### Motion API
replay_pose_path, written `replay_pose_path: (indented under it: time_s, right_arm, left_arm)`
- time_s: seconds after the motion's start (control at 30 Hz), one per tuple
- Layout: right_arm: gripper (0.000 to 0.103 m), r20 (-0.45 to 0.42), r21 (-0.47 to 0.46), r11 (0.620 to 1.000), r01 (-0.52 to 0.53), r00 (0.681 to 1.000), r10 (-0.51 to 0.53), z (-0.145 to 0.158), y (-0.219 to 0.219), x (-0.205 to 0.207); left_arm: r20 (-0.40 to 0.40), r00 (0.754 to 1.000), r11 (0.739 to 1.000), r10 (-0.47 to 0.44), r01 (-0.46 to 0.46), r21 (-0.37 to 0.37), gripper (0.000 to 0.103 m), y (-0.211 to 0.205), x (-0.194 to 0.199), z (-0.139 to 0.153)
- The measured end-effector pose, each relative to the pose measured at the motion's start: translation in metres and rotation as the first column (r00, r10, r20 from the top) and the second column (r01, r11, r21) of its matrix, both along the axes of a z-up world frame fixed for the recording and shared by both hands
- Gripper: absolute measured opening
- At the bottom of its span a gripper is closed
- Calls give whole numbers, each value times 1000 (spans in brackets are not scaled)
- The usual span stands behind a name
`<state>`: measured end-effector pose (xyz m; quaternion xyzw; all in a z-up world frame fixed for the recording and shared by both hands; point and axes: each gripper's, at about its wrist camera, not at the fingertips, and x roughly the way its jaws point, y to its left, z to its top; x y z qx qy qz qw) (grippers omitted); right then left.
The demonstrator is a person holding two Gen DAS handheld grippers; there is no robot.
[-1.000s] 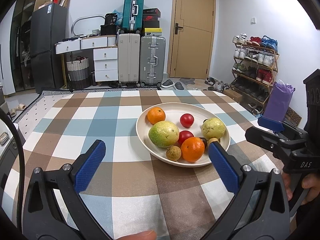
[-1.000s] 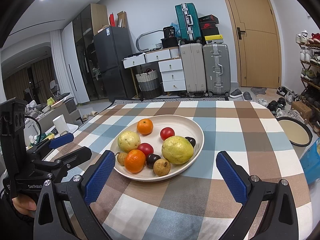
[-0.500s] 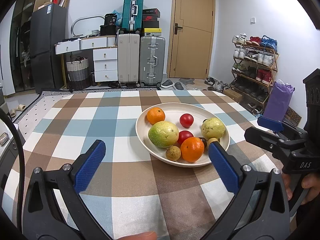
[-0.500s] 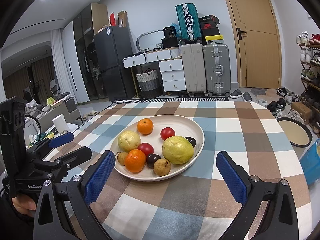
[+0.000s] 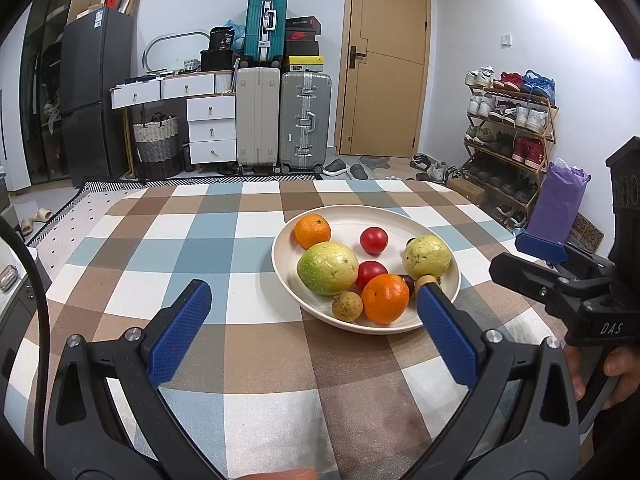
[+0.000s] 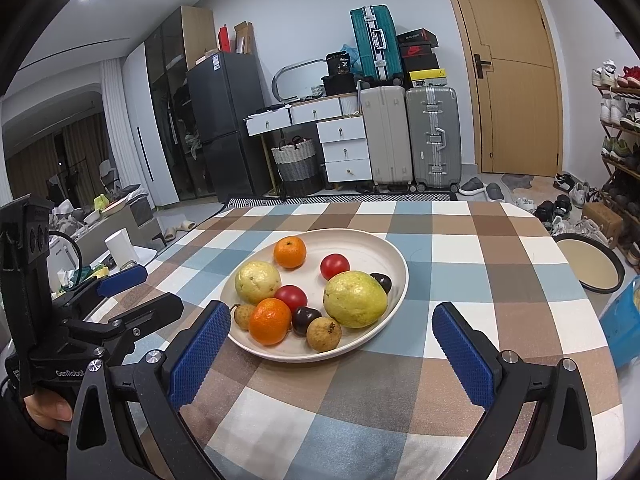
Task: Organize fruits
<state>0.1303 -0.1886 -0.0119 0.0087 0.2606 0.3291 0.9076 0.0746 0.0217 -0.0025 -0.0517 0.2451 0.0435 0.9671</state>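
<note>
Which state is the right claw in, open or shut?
Open. In its own view the right claw shows both blue pads spread wide, nothing held between them, short of the plate.

fruits (image 5: pixel 327 267) in plate (image 5: pixel 400 216) on table (image 5: pixel 208 240)

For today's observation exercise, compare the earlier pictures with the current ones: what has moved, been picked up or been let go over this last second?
Nothing visibly changed. The left gripper and the right gripper are both open and empty, held short of the plate, and every fruit lies where it lay.
</note>
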Motion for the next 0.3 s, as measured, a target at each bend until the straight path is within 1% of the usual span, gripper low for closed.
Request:
replay_pose_path:
  time_s: [0.3]
  right_arm:
    - [103,2,-4,1000,-2,1000,2,-1,0,-1]
  left_arm:
    - [1,1000,1000,-3,3,3,103,-2,3,-1]
